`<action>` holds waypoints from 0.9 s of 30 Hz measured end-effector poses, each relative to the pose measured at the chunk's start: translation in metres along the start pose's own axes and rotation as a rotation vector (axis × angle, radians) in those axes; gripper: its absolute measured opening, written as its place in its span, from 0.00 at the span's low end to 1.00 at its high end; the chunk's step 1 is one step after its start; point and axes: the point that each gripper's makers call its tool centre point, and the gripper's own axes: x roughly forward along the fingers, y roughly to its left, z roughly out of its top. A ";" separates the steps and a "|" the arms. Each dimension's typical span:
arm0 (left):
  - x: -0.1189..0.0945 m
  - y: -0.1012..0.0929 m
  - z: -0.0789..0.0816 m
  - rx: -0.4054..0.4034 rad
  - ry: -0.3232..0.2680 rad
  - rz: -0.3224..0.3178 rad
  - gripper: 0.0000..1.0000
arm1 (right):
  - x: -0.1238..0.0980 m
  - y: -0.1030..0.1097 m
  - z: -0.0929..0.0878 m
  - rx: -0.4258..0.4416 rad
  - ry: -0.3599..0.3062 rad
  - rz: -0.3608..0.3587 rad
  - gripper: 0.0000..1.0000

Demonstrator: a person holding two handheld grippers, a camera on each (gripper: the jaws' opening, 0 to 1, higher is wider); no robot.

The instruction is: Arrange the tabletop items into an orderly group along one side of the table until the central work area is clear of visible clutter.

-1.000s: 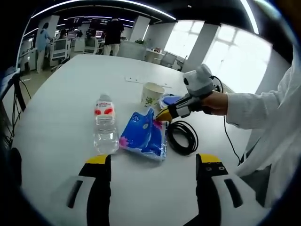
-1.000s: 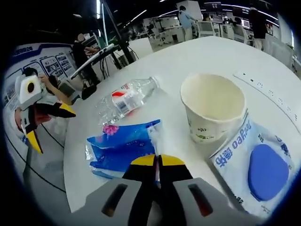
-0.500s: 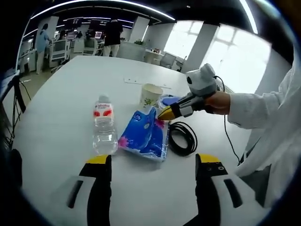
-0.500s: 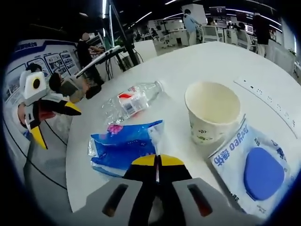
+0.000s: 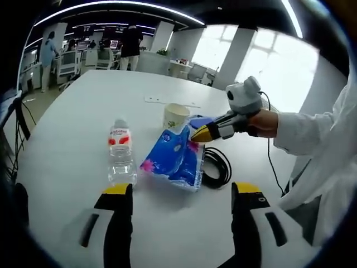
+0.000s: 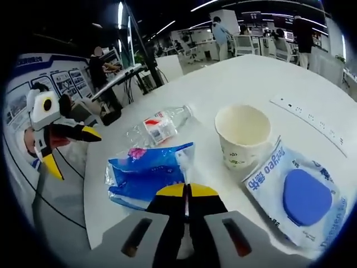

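right hand-held gripper (image 6: pixel 187 192): jaws closed, pinching an edge of the blue packet (image 6: pixel 146 174)
left hand-held gripper (image 5: pixel 181 192): jaws wide apart, nothing held, low over the white worktop (image 5: pixel 67 123)
blue packet: partly lifted, between water bottle (image 5: pixel 120 152) and black cable coil (image 5: pixel 216 167)
paper cup (image 6: pixel 243 135): upright, just behind the packet
wipes pack (image 6: pixel 298 194): flat, touching the cup's base

Upper left of the left gripper view, people (image 5: pixel 131 43) stand among desks; bright windows (image 5: pixel 284 72) fill the upper right. A poster board (image 6: pixel 53 75) stands at the right gripper view's left edge.
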 end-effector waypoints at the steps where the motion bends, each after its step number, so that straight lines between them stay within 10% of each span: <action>1: 0.000 0.000 0.001 -0.001 -0.003 0.000 0.73 | -0.002 0.000 0.002 0.002 -0.007 -0.001 0.00; 27: 0.014 -0.019 0.035 0.004 -0.038 -0.022 0.57 | -0.054 -0.002 0.019 0.120 -0.170 -0.092 0.00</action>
